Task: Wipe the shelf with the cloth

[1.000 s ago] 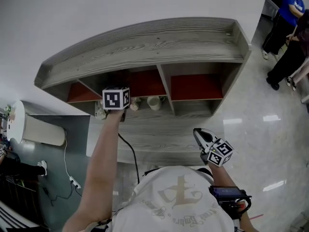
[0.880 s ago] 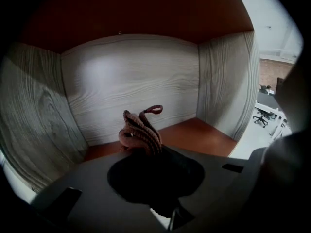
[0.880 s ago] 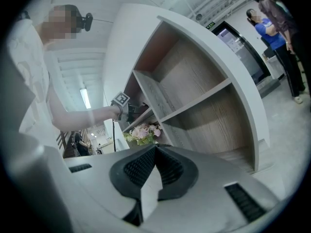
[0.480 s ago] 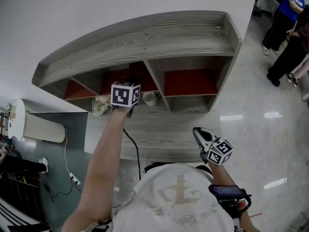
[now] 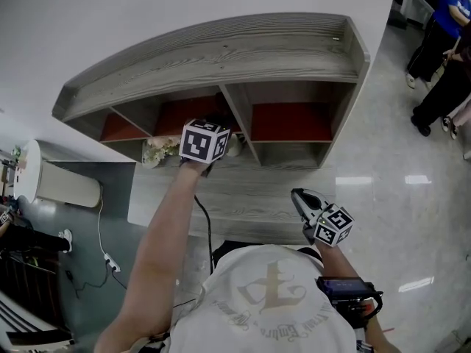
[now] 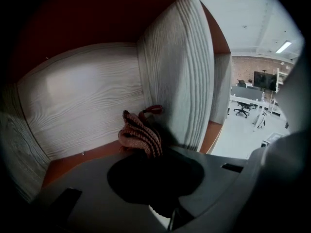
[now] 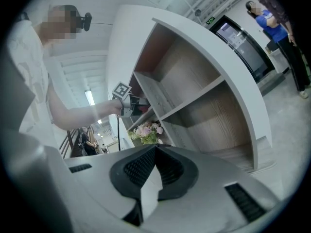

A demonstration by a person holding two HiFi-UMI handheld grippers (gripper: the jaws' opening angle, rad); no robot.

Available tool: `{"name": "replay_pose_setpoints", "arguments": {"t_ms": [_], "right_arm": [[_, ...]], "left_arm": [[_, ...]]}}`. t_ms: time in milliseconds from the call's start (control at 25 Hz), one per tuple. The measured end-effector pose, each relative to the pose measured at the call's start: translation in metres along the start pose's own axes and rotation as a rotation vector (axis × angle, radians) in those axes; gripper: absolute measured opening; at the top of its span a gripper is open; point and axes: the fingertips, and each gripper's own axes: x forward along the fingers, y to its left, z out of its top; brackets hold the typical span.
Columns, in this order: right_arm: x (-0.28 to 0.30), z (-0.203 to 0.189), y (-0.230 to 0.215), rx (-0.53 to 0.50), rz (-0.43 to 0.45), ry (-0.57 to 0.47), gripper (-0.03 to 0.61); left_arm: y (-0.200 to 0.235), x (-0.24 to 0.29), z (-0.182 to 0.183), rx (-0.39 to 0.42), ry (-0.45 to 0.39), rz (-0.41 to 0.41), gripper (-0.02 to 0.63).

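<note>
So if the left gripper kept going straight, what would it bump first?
Probably the shelf's wooden back wall, near the divider, with the cloth in the left gripper touching first. Depth is unclear.

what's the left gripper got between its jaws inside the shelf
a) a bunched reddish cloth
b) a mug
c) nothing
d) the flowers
A: the left gripper view shows the left gripper shut on a bunched reddish-brown cloth, close beside the compartment's wooden divider.
</note>
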Motion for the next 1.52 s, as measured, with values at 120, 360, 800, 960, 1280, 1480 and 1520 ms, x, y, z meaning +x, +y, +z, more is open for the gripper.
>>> {"name": "replay_pose_setpoints", "arguments": {"t_ms": [120, 360, 800, 960, 1280, 1480, 1520], "right_arm": [[0.005, 0.003, 0.000, 0.004, 0.004, -0.010, 0.005], [0.019, 0.005, 0.008, -0.030, 0.024, -0.005, 0.005], [0.005, 0.017, 0.000, -0.056, 0.006, 0.008, 0.005], [0.004, 0.016, -0.001, -0.050, 0.002, 0.006, 0.005], [0.004, 0.016, -0.007, -0.038, 0.008, -0.009, 0.005], [-0.007, 0.012, -0.011, -0.024, -0.022, -0.010, 0.005], [-0.006, 0.013, -0.011, -0.023, -0.024, -0.012, 0.005]], "left_arm": [[-0.007, -0.005, -0.001, 0.015, -0.020, -0.003, 0.061], [-0.018, -0.019, -0.009, -0.013, -0.164, 0.021, 0.061], [-0.054, -0.056, -0.053, -0.097, -0.301, 0.087, 0.066], [-0.073, -0.062, -0.070, -0.102, -0.272, 0.094, 0.066], [-0.117, -0.061, -0.078, -0.126, -0.273, 0.017, 0.067], [-0.149, -0.047, -0.069, -0.108, -0.277, -0.082, 0.067], [-0.152, -0.045, -0.062, -0.096, -0.283, -0.099, 0.067]]}}
